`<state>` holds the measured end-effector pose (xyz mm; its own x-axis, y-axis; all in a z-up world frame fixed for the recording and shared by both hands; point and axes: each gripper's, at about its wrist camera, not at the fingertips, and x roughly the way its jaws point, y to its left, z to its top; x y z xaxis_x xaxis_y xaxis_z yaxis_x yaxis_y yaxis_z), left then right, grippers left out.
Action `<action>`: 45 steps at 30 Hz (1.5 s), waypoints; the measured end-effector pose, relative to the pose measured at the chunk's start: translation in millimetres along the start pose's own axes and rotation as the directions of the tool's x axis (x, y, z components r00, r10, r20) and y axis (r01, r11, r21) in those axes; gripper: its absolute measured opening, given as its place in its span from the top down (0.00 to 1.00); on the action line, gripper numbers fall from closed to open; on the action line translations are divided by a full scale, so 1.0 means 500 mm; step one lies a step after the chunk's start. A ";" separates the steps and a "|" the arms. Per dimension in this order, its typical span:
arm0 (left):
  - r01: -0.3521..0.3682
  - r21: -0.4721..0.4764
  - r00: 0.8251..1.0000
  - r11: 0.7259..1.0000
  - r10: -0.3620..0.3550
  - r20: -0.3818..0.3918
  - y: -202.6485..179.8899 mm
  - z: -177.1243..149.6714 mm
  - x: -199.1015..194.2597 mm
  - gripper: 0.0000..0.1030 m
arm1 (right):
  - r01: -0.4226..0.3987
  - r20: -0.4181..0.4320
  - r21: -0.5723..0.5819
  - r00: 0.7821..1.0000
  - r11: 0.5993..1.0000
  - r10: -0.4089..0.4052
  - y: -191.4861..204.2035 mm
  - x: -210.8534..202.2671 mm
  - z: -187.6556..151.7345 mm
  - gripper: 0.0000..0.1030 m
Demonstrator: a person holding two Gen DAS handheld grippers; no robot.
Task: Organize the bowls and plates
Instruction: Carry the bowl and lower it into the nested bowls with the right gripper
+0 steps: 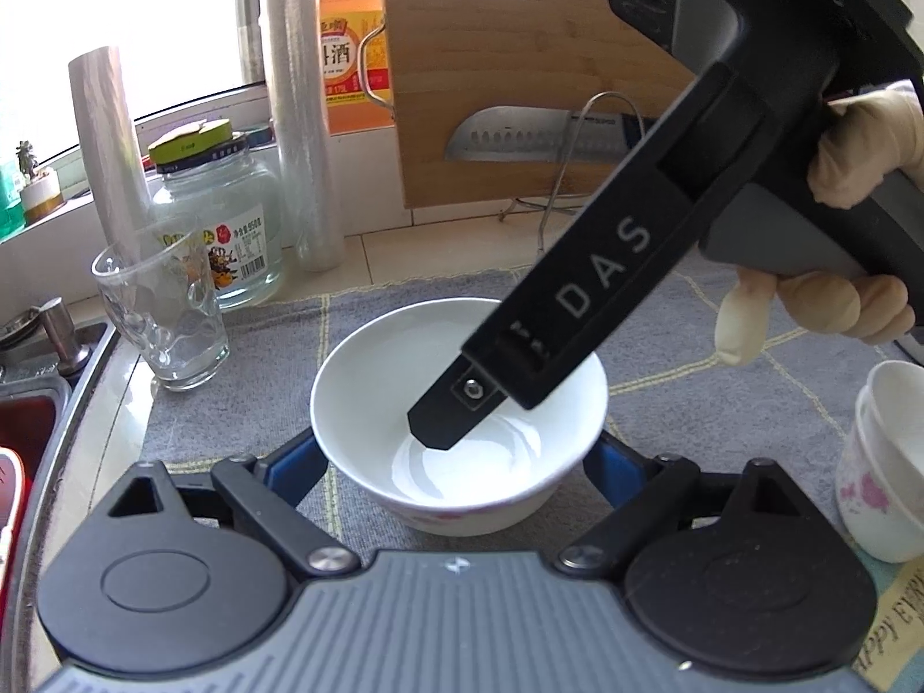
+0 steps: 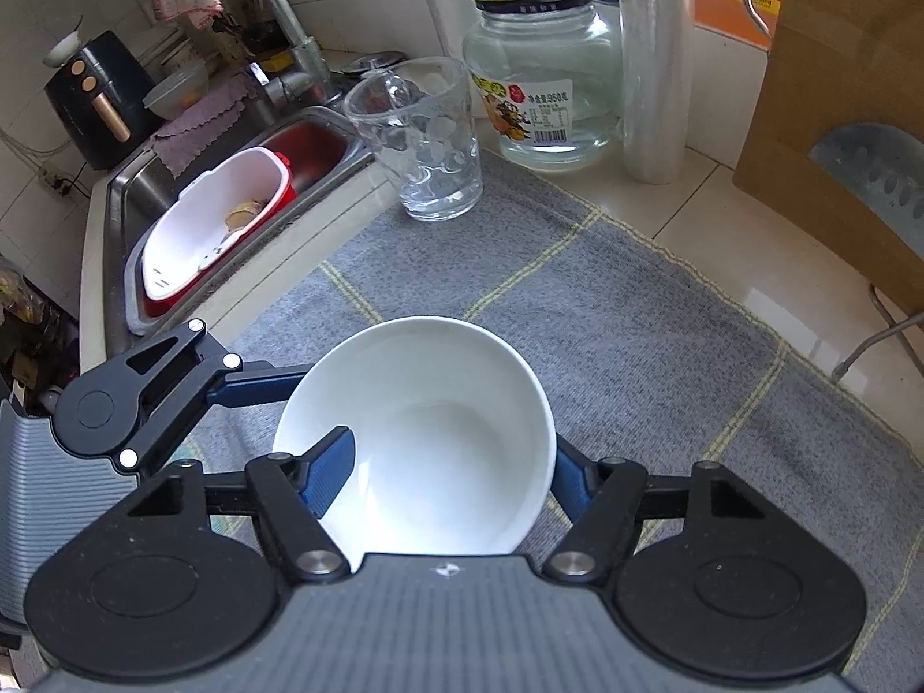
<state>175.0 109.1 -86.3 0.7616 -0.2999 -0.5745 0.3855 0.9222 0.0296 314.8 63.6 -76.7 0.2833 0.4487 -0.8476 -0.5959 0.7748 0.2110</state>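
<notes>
My right claw (image 2: 444, 479) pinches the white bowl (image 2: 427, 433) by its rim, one finger (image 2: 329, 476) inside the wall, one outside. The bowl sits on the grey mat (image 2: 635, 312), between my left claw's (image 1: 456, 470) open fingers, which straddle it without clamping.

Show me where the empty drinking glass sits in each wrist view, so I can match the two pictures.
Left wrist view: the drinking glass stands at mid left, on the counter at the grey mat's edge, left of the white bowl.
Right wrist view: the drinking glass is upper centre, at the mat's far edge, beyond the bowl.
Shared landmark: the labelled glass jar with the green lid, just behind the glass.
</notes>
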 end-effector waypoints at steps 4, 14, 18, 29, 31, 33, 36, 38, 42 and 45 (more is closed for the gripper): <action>0.006 0.011 1.000 1.000 -0.006 0.002 -0.013 0.007 -0.029 0.09 | 0.008 0.011 -0.017 1.000 1.000 -0.008 0.020 -0.029 -0.014 0.27; 0.010 0.026 0.999 1.000 -0.011 0.030 -0.059 0.013 -0.093 0.09 | -0.019 0.058 0.001 0.998 1.000 0.019 0.042 -0.104 -0.058 0.26; 0.007 0.036 0.999 0.999 -0.008 0.038 -0.082 0.014 -0.114 0.09 | -0.028 0.079 0.018 0.997 0.999 0.026 0.045 -0.130 -0.081 0.26; 0.020 0.042 0.998 0.999 -0.022 0.051 -0.150 0.019 -0.164 0.09 | -0.003 0.133 0.003 0.991 1.000 0.002 0.066 -0.217 -0.145 0.26; 0.028 0.042 0.998 0.999 -0.031 0.054 -0.162 0.020 -0.171 0.09 | 0.007 0.141 0.001 0.990 1.000 -0.007 0.067 -0.231 -0.158 0.26; 0.036 0.041 0.998 0.998 -0.039 0.055 -0.177 0.020 -0.176 0.09 | 0.016 0.141 -0.001 0.990 1.000 -0.015 0.066 -0.241 -0.172 0.26; 0.055 0.038 0.997 0.998 -0.056 0.053 -0.198 0.020 -0.182 0.09 | 0.020 0.143 0.013 0.990 1.000 -0.022 0.058 -0.256 -0.196 0.26; 0.069 0.042 0.996 0.997 -0.071 0.050 -0.211 0.020 -0.184 0.09 | 0.023 0.149 0.029 0.988 0.999 -0.027 0.052 -0.267 -0.212 0.26; 0.094 0.066 0.994 0.993 -0.097 0.043 -0.239 0.022 -0.186 0.09 | 0.040 0.161 0.048 0.986 0.998 -0.047 0.047 -0.290 -0.243 0.26; 0.114 0.081 0.992 0.990 -0.117 0.040 -0.256 0.026 -0.184 0.09 | 0.055 0.171 0.062 0.983 0.997 -0.065 0.040 -0.308 -0.264 0.26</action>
<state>62.3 15.5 -26.8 0.7313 -0.4153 -0.5411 0.5106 0.8593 0.0306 160.1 -49.0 -6.5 0.4455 0.4668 -0.7639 -0.5315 0.8246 0.1939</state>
